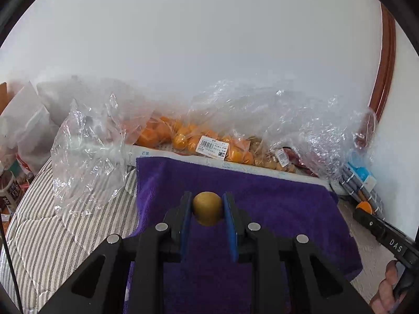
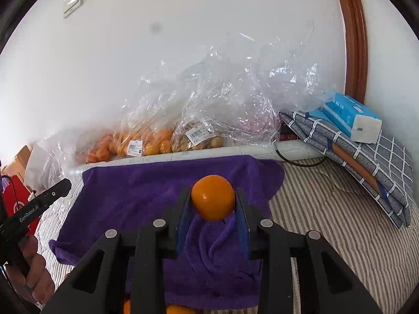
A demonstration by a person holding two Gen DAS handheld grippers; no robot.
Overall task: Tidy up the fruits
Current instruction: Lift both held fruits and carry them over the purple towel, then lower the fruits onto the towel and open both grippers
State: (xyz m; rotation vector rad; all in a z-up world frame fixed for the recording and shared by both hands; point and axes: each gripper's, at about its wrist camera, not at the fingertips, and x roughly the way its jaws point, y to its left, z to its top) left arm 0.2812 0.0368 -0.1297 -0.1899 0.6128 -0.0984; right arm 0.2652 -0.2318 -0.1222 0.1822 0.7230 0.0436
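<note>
My left gripper (image 1: 207,204) is shut on a small brown round fruit (image 1: 207,210), held above a purple towel (image 1: 275,209). My right gripper (image 2: 213,198) is shut on an orange (image 2: 212,197) above the same purple towel (image 2: 131,191). Two more oranges (image 2: 178,309) peek out below the towel's near edge. Clear plastic bags of oranges (image 1: 183,136) and of small brown fruits (image 1: 267,161) lie along the wall behind the towel. In the right wrist view the orange bag (image 2: 138,144) and the brown-fruit bag (image 2: 199,138) sit there too.
The towel lies on a striped bedcover (image 2: 327,209). An empty clear bag (image 1: 86,162) lies to the left. A folded checked blanket (image 2: 366,162) with a blue tissue pack (image 2: 351,116) sits at the right. White bags (image 1: 28,120) and a red item (image 2: 18,198) stand at the left.
</note>
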